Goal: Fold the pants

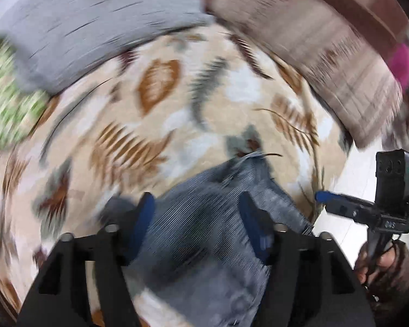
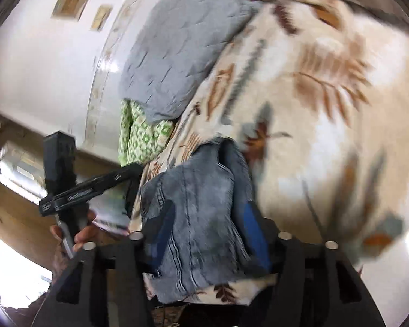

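Note:
Blue denim pants (image 1: 204, 231) lie bunched in a folded heap on a leaf-patterned bed cover (image 1: 177, 109). My left gripper (image 1: 196, 201) hangs over them, its blue pads spread wide on either side of the denim and pressing on nothing. In the right wrist view the same pants (image 2: 199, 204) sit at the bed's near edge. My right gripper (image 2: 208, 223) straddles them with its fingers apart, not clamping the cloth. Both views are blurred. Each view shows the other gripper's black body at its side, held by a hand (image 2: 81, 234).
A grey quilted pillow (image 1: 95, 27) lies at the head of the bed, with a green patterned cloth (image 1: 8, 95) beside it. A brown striped blanket (image 1: 327, 54) runs along the far right side. A white wall (image 2: 41, 54) stands past the bed's left edge.

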### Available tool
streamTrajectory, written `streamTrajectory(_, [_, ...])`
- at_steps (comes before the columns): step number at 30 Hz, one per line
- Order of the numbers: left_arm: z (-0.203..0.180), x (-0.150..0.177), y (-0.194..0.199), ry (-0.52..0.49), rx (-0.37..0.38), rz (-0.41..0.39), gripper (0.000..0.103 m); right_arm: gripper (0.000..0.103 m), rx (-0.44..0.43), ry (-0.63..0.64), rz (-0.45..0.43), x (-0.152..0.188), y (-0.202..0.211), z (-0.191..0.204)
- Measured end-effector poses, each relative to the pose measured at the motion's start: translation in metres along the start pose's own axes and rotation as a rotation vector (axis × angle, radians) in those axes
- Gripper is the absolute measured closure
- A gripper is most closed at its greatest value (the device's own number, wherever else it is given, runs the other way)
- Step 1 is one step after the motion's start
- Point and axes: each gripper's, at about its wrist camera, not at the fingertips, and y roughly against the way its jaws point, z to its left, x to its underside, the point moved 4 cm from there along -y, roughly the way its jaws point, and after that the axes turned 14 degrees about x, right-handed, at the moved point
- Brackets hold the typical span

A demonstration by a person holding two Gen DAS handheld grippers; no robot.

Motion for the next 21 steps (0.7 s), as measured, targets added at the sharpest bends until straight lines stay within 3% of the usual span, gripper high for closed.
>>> streamTrajectory(6, [0.043, 0.067, 0.007, 0.264, 0.07, -0.02, 0.037, 0.043, 0.017, 0.145, 0.059, -0.026, -0.061, 0.031])
streamTrajectory(10, [0.052, 0.095, -0.009, 0.444, 0.208, -0.037, 0.037, 0.044, 0.084, 0.211, 0.079, -0.029, -0.098, 0.032])
streamTrajectory(11, [0.054, 0.099, -0.016, 0.478, 0.228, -0.034, 0.037, 0.047, 0.086, 0.23, 0.084, -0.028, -0.103, 0.031])
streamTrajectory(12, [0.054, 0.101, -0.023, 0.502, 0.235, -0.028, 0.037, 0.059, 0.085, 0.247, 0.091, -0.027, -0.107, 0.033])
streamTrajectory(14, [0.053, 0.101, -0.026, 0.517, 0.221, -0.028, 0.037, 0.094, 0.082, 0.288, 0.118, -0.028, -0.109, 0.038])
streamTrajectory(17, [0.053, 0.101, -0.026, 0.516, 0.18, -0.042, 0.037, 0.095, 0.057, 0.343, 0.124, -0.026, -0.092, 0.05])
streamTrajectory(19, [0.058, 0.105, -0.03, 0.514, 0.11, -0.049, 0.036, 0.094, 0.097, 0.375, 0.128, -0.028, -0.092, 0.049])
streamTrajectory(21, [0.061, 0.109, -0.036, 0.518, 0.097, -0.041, 0.035, 0.094, 0.148, 0.407, 0.14, -0.028, -0.097, 0.045])
